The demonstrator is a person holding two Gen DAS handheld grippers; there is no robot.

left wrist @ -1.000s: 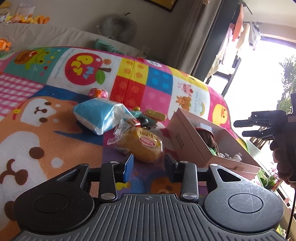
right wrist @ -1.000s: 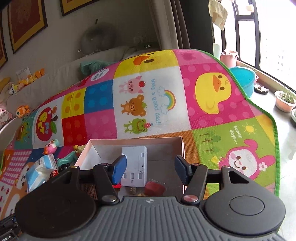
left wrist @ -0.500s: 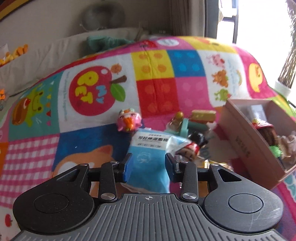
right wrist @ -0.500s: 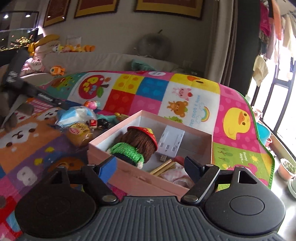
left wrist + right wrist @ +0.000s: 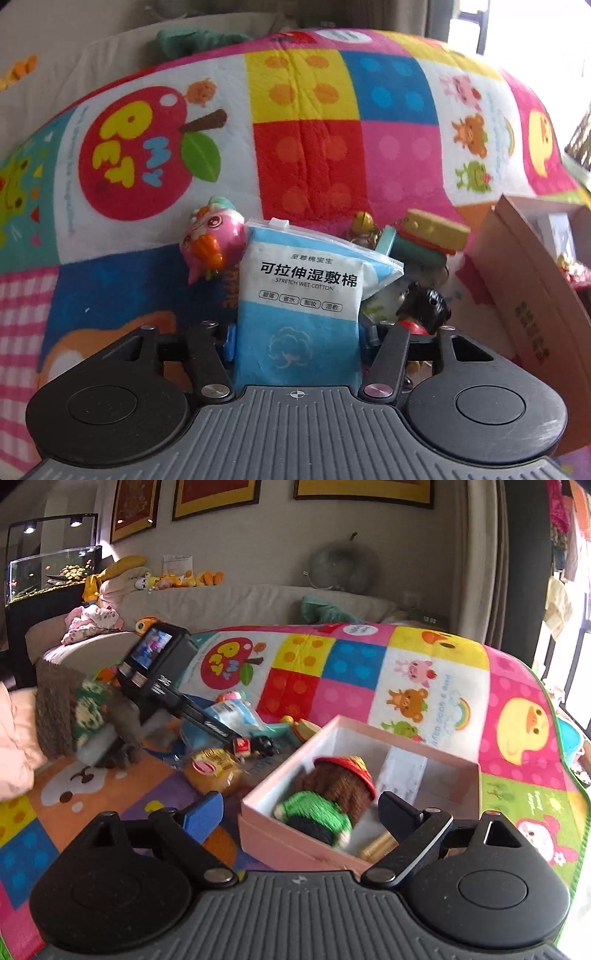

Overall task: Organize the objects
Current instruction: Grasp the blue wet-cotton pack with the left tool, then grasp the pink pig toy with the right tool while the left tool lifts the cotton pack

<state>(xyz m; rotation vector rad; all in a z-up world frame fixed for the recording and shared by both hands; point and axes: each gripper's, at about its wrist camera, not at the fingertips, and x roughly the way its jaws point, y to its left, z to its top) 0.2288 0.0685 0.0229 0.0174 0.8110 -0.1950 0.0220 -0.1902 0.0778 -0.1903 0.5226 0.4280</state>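
Blue-and-white wet cotton pack (image 5: 300,310) sits clamped in the left gripper (image 5: 298,341); right gripper (image 5: 301,814) hovers spread beside the pink box (image 5: 295,843).

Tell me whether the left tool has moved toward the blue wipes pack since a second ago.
Yes. The left tool has closed in on the wipes pack, which now sits between its fingers; the pink box lies to its right.

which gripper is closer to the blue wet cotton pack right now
Left. The left gripper has the wet cotton pack between its fingers; the right gripper hangs open by the pink box.
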